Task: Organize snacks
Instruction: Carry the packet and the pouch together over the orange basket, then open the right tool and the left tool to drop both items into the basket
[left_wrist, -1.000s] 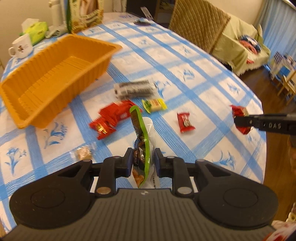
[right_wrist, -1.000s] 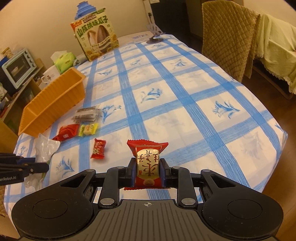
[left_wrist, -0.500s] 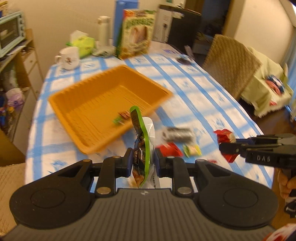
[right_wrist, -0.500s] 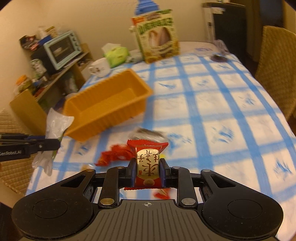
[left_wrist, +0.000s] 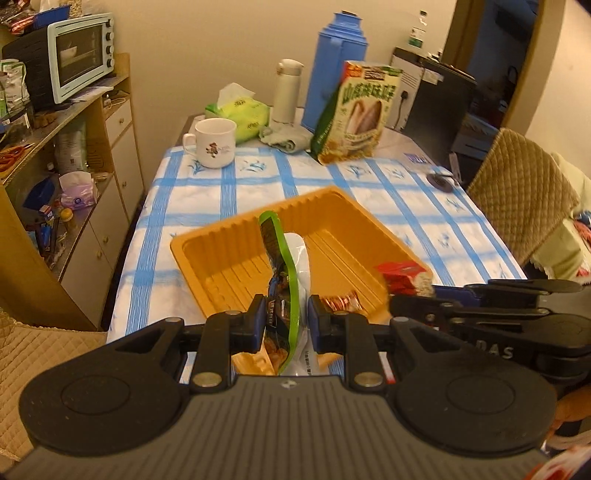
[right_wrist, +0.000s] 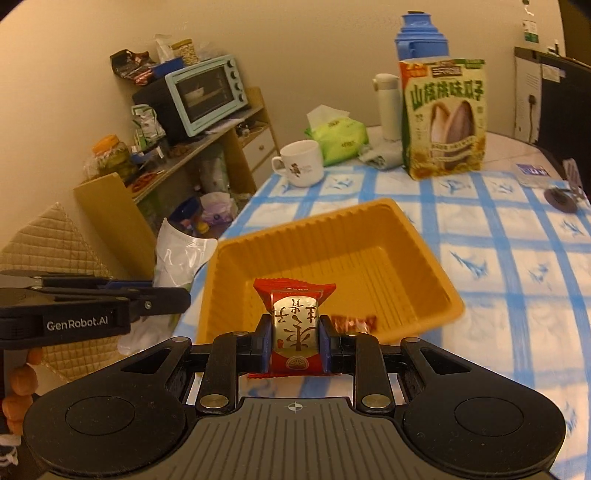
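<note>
Two grippers are hanging over the orange tray's (right_wrist: 417, 236) near edge: the left gripper (left_wrist: 283, 320) is clenching a green-edged clear snack pouch (left_wrist: 286, 280), the right gripper (right_wrist: 294, 338) a red foil-faced candy (right_wrist: 294, 325). Motion is blurring a red wrapper (right_wrist: 352, 322) inside.

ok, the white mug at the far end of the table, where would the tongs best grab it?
Probably the rim of the white mug, from above: it stands upright, mouth open, one finger inside the wall, one outside. Its handle sticks out on the side away from the green tissue pack, so that side is open too.
</note>
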